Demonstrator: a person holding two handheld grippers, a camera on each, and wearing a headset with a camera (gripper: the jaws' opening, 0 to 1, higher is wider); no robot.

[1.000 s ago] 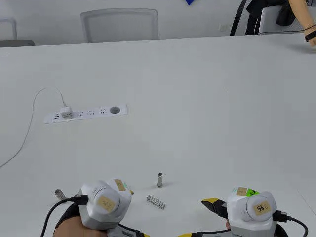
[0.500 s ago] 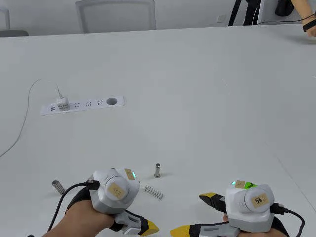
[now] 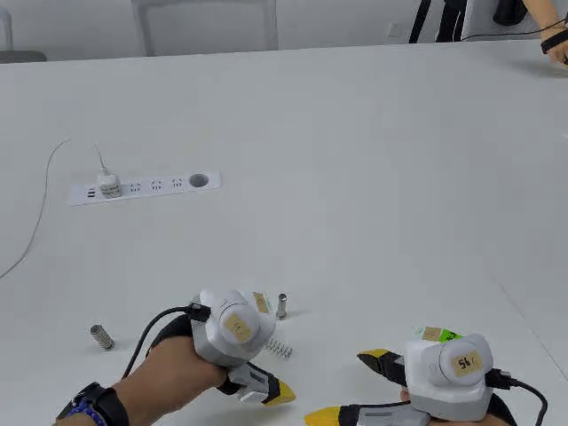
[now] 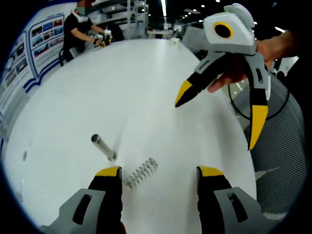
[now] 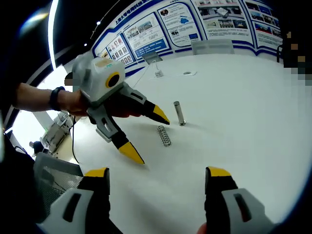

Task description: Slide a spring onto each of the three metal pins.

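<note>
The white tabletop [image 3: 373, 177] carries a power strip [image 3: 146, 187] at the far left. The left tool [image 4: 159, 173] has its jaws wide and empty and points at the loose spring [image 3: 279, 348]. The right tool [image 3: 342, 386], further right, is wide and empty too. The pin [image 3: 282, 306] stands upright and bare, with the spring lying just beside it on the near side. A small coiled piece [image 3: 102, 336] lies well to the left; I cannot tell if it is a finished pin. The task seems to be mostly still ahead.

Head view down onto table [image 3: 355, 177], gripper views low, facing each other, sharing spring [image 4: 140, 171], pin [image 4: 103, 147]
</note>
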